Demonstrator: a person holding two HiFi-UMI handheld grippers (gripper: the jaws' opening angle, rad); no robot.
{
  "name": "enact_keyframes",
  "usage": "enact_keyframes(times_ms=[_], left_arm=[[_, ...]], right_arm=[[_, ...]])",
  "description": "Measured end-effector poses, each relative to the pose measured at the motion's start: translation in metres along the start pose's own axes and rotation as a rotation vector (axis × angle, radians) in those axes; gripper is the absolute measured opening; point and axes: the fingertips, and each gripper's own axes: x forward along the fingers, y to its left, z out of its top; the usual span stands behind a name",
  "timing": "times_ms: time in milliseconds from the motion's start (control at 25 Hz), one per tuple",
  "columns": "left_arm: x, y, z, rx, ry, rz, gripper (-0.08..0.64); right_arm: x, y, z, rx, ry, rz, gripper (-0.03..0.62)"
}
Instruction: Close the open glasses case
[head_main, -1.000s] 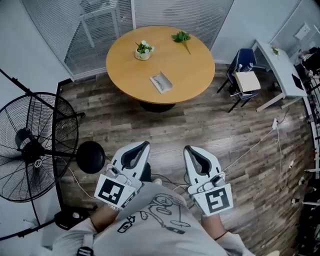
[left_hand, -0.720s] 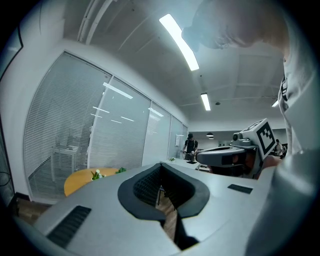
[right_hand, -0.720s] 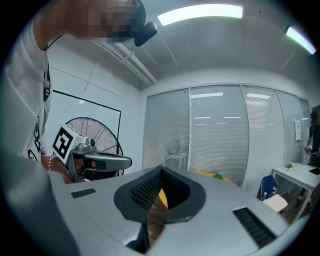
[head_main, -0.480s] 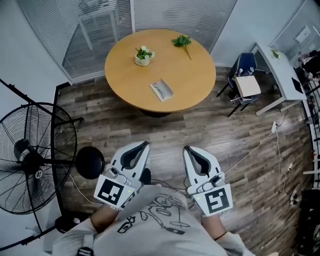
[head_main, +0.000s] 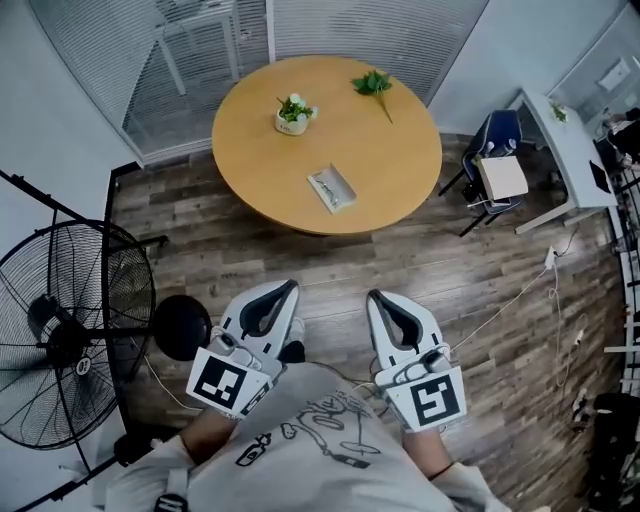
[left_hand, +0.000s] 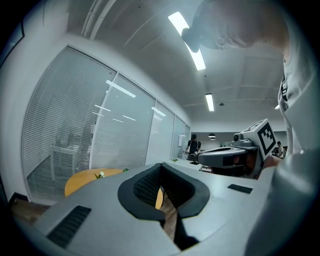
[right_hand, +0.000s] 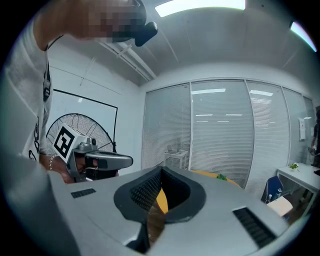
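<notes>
Left gripper (head_main: 289, 287) and right gripper (head_main: 375, 297): jaws pinched together, empty, near the person. Glasses case (head_main: 331, 188) lies open on the far round table (head_main: 400, 150).

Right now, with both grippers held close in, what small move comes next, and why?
Probably a step toward the round table: the open glasses case lies on it, well beyond the left gripper and right gripper, both shut and empty.
</notes>
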Motion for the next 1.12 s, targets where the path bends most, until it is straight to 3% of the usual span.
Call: enact_keyframes(times_ms=[440, 560, 720, 880, 1120], left_arm=[[0.028, 0.054, 0.004, -0.01, 0.0, 0.003, 0.02], [0.034, 0.067, 0.007, -0.012, -0.002, 0.003, 0.02], [0.041, 0.081, 0.01, -0.008, -0.005, -0.001, 0.02], [0.048, 0.095, 0.015, -0.002, -0.008, -0.008, 0.02], [0.056, 0.114, 0.017, 0.008, -0.004, -0.019, 0.02]], right_arm=[[0.062, -0.014, 0.006, -0.006, 0.019, 0.011, 0.009], [0.08, -0.017, 0.021, 0.023, -0.06, 0.001, 0.009], [0.093, -0.021, 0.014, -0.017, 0.014, 0.008, 0.009], [0.111, -0.024, 0.032, 0.024, -0.087, -0.004, 0.008], [0.131, -0.024, 0.033, 0.01, -0.079, 0.003, 0.008]])
